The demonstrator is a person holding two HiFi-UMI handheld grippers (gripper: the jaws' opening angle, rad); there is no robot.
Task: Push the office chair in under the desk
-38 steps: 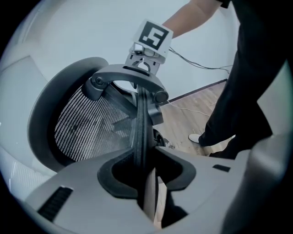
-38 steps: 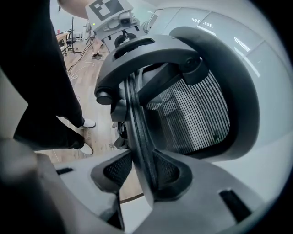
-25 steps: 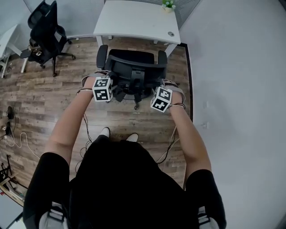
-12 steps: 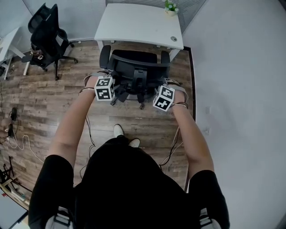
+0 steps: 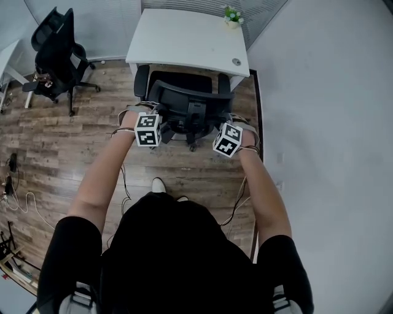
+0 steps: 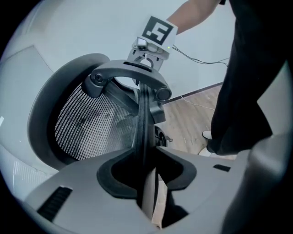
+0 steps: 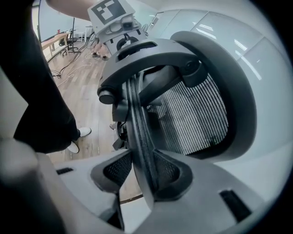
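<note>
Item: office chair (image 5: 187, 101), black, mesh back, standing on the wood floor (image 5: 73, 135) directly in front of the white desk (image 5: 184, 37), backrest toward the person; seat front at or just under the desk's near edge, armrests and backrest still outside it. Left gripper (image 5: 155, 113): jaws pinching the left rim of the backrest (image 6: 142, 123), the rim running straight between the pads in the left gripper view. Right gripper (image 5: 222, 122): jaws likewise clamped on the right rim (image 7: 137, 119), mesh visible beside it. Progress, as judged: the push is under way and roughly mid-course; the chair is lined up with the opening between the desk legs; what remains is to drive the seat and armrests fully beneath the top, then let go. Change against the earlier head view: the strip of bare floor between chair and desk has narrowed to almost nothing; chair, both grippers and the person's shoe (image 5: 158, 184) have all advanced toward the desk; both grips on the rim are unchanged. Also present: a second chair (image 5: 55, 52) well apart at the left; a small potted plant (image 5: 231, 16) on the desk's far corner.
</note>
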